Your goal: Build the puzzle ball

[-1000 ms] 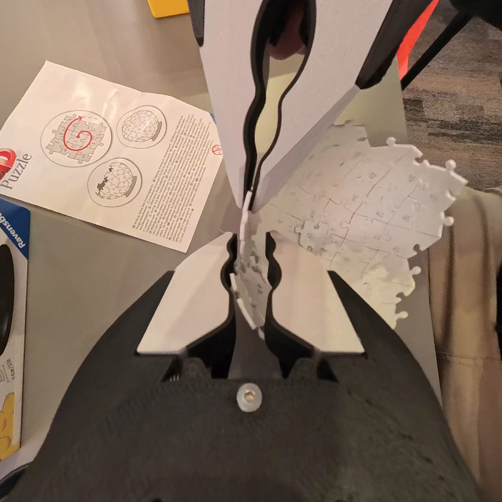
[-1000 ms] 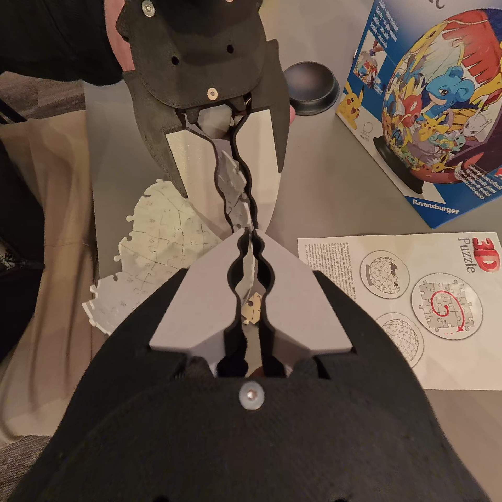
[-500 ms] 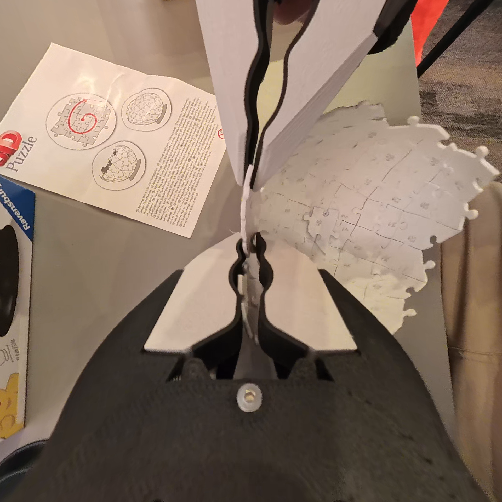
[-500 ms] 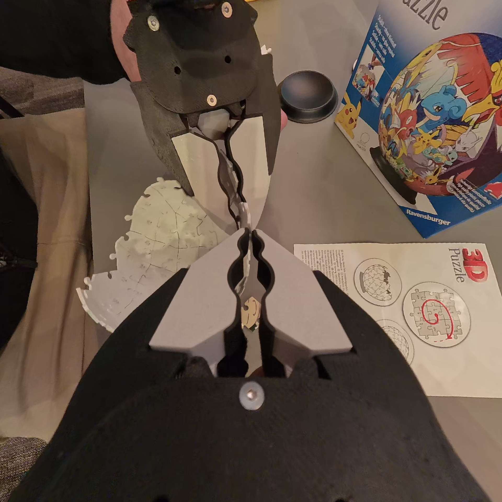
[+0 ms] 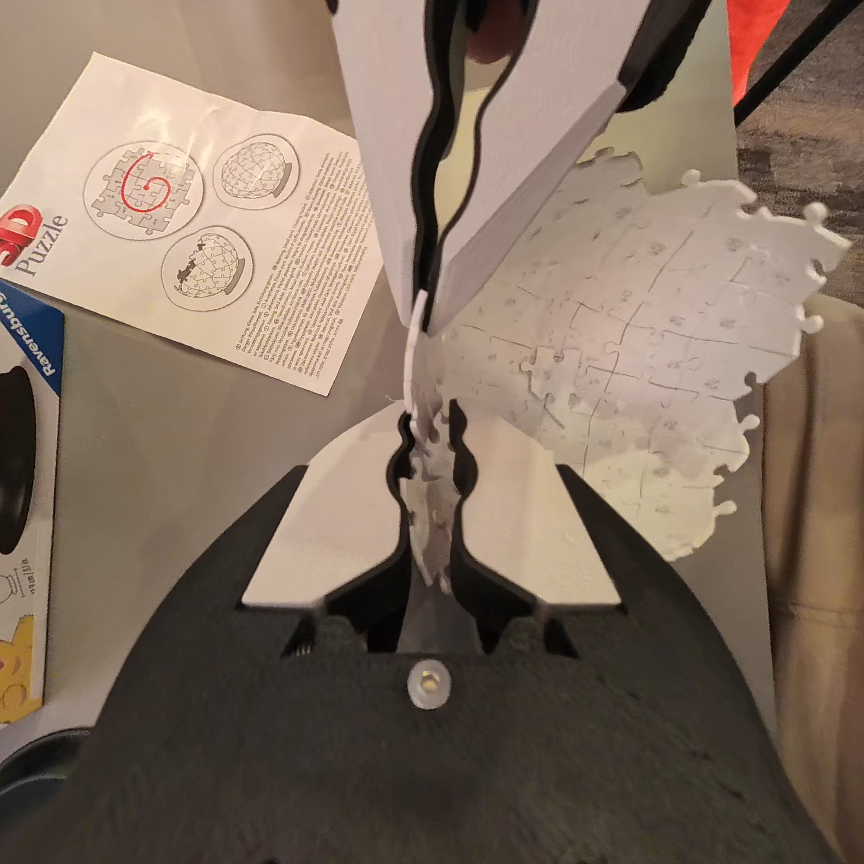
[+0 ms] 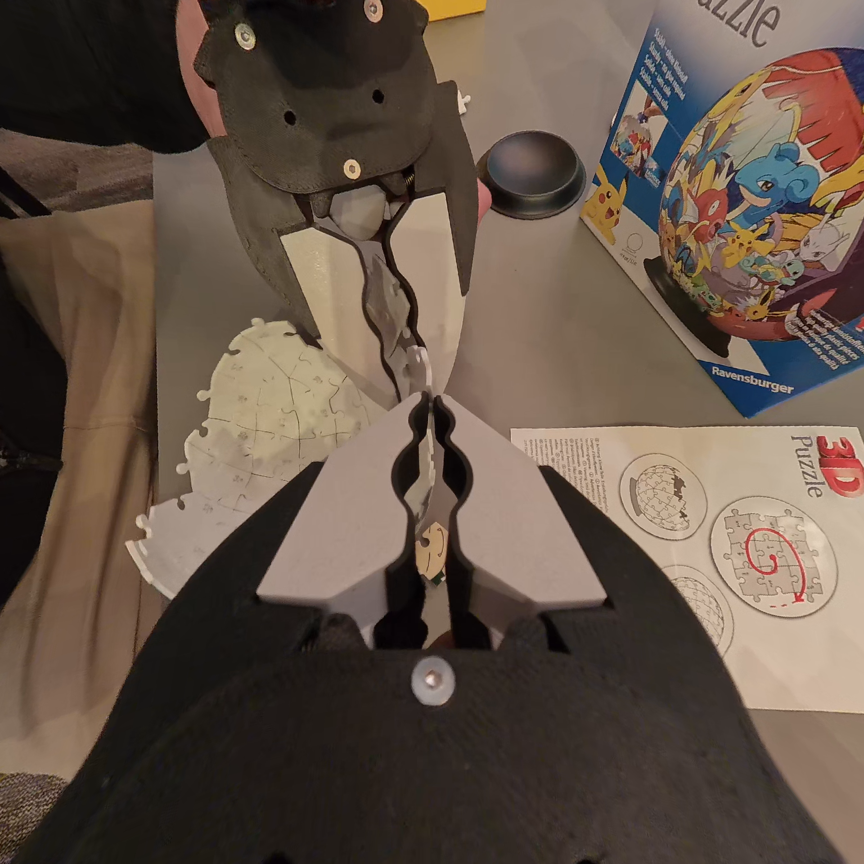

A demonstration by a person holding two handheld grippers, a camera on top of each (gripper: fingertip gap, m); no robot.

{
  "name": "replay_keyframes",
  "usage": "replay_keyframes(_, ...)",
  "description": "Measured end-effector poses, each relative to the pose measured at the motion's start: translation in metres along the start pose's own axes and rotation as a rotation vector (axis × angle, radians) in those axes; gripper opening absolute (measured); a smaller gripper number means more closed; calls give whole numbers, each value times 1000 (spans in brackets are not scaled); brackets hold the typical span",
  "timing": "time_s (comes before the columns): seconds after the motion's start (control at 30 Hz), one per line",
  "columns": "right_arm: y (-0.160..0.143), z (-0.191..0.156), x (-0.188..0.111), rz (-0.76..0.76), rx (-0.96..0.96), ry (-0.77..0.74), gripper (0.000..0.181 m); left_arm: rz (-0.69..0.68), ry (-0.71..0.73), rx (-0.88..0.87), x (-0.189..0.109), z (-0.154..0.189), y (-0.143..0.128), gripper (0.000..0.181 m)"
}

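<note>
Tip to tip: left gripper (image 5: 428, 411), right gripper (image 6: 430, 402)

A: What differs from 1 second ago?

B: The left gripper (image 5: 428, 416) now pinches much nearer the rim of the puzzle shell (image 5: 654, 355), with less of it between its fingers.

A: And the shell?

B: It sits higher and swings farther right, showing more of its white inner side.

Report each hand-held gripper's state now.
Left hand-held gripper: shut on the curved puzzle shell.
Right hand-held gripper: shut on a puzzle piece.
</note>
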State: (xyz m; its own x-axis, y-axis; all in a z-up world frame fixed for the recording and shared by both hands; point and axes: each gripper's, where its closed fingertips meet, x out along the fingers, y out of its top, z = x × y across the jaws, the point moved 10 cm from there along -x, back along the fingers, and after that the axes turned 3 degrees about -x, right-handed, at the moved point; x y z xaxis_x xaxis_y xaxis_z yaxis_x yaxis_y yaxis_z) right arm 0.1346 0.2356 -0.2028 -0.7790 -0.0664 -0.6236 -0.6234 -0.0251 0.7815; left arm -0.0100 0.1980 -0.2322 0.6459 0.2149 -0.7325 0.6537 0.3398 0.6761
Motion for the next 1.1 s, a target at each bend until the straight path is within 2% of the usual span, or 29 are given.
replay_keyframes(0.57, -3, 0, 0, -11, -48, -40, 1, 24, 46, -37, 6, 0, 1, 4)
replay_keyframes(0.87, -6, 3, -5, -29, -28, -24, 10, 23, 42, -57, 8, 0, 1, 3)
replay_keyframes(1.1, -7, 5, -8, -18, -17, 0, 10, 34, 30, -80, 7, -2, -1, 3)
